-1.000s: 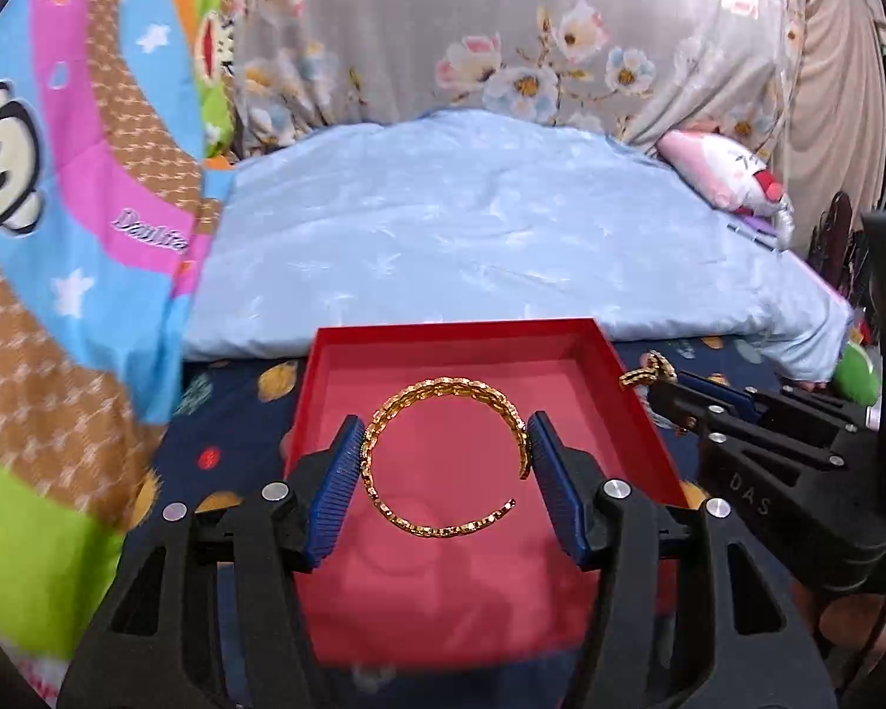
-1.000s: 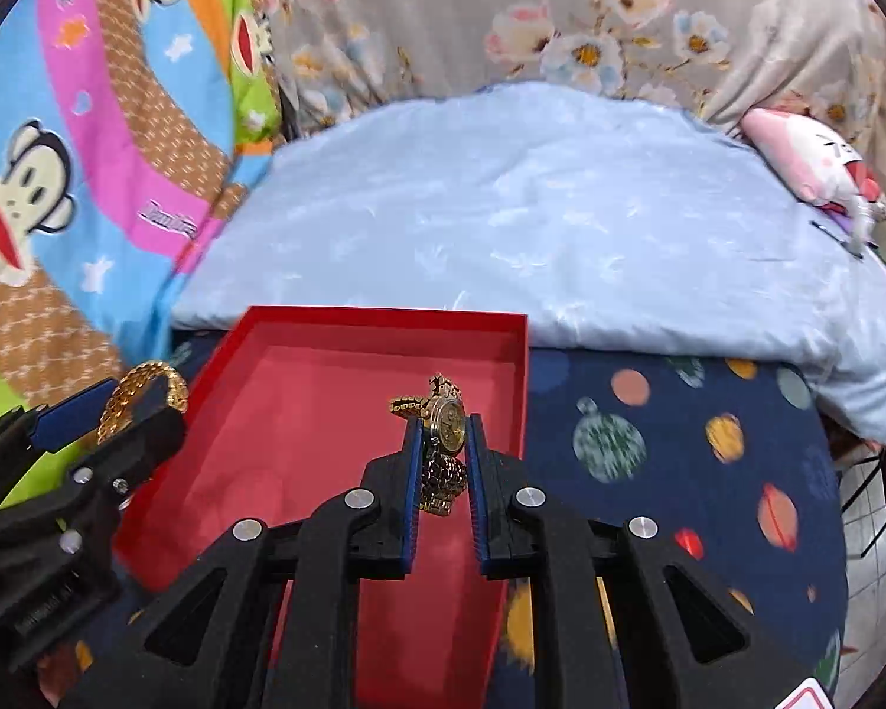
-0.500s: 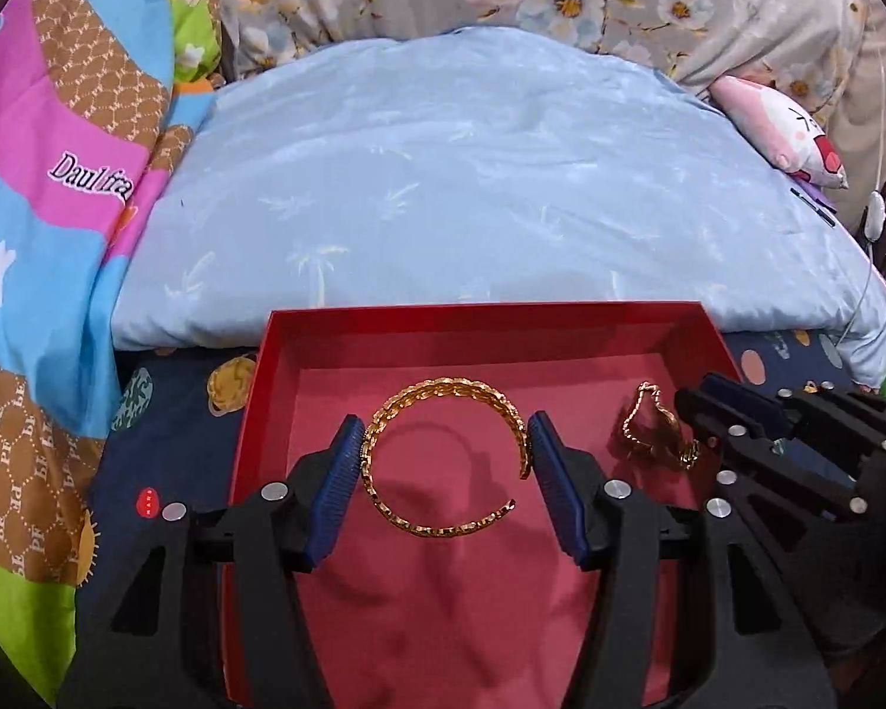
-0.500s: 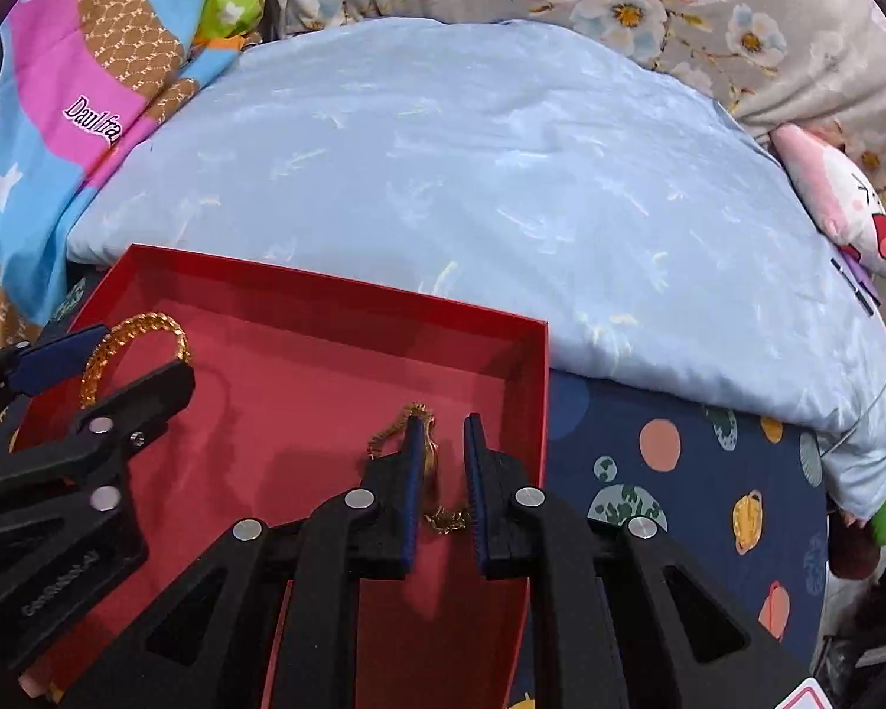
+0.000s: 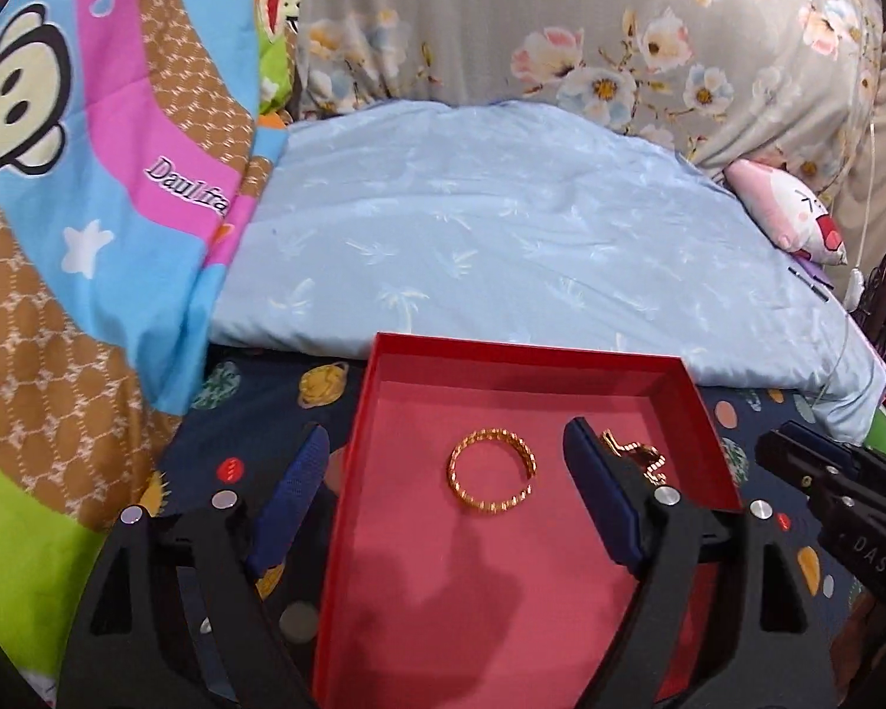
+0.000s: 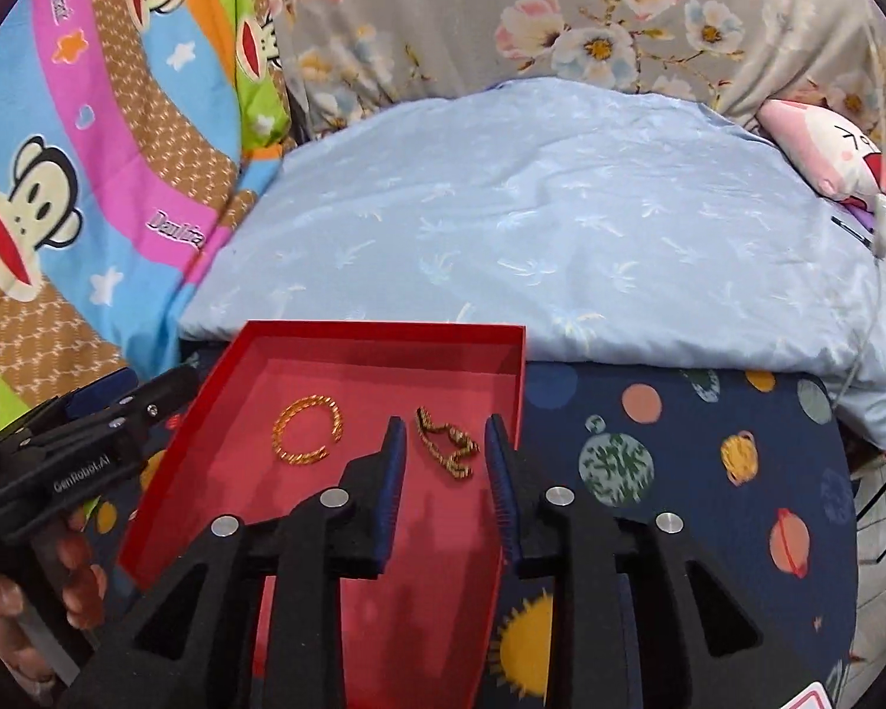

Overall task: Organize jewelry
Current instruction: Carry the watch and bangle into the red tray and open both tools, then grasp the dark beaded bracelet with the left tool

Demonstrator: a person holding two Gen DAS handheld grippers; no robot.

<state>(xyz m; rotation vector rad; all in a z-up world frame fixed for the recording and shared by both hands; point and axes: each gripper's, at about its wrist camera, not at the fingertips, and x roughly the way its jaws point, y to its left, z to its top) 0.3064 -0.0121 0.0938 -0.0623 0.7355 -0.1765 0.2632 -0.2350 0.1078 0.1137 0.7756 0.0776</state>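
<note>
On the bed (image 5: 502, 248), under a pale blue quilt (image 6: 531, 224) and a monkey-print blanket (image 5: 88, 177), a red box (image 5: 384, 390) sits on a navy planet-print sheet (image 6: 709, 472) and now holds both pieces of gold jewelry. Half a second ago the left gripper (image 5: 443, 484) clamped an open gold bangle (image 5: 490, 478) between its blue pads, and the right gripper (image 6: 446, 461) pinched a gold chain bracelet (image 6: 446, 452) above the box floor. Both tools have since let go. Seen from the left wrist, the left jaws stand wide apart, one finger outside the box's left wall and the other inside, with the bangle lying flat on the red floor between them, touching neither. Seen from the right wrist, the right jaws are parted too, and the chain lies crumpled on the floor between the 2 pads, close to the box's right wall. Bangle and chain rest side by side, near each other but apart.

Judged from this, the 2 drops have landed where intended and this stage of the tidying looks done. No other jewelry shows on the sheet. What likely remains is drawing both tools back clear of the box walls without snagging the loose chain.
</note>
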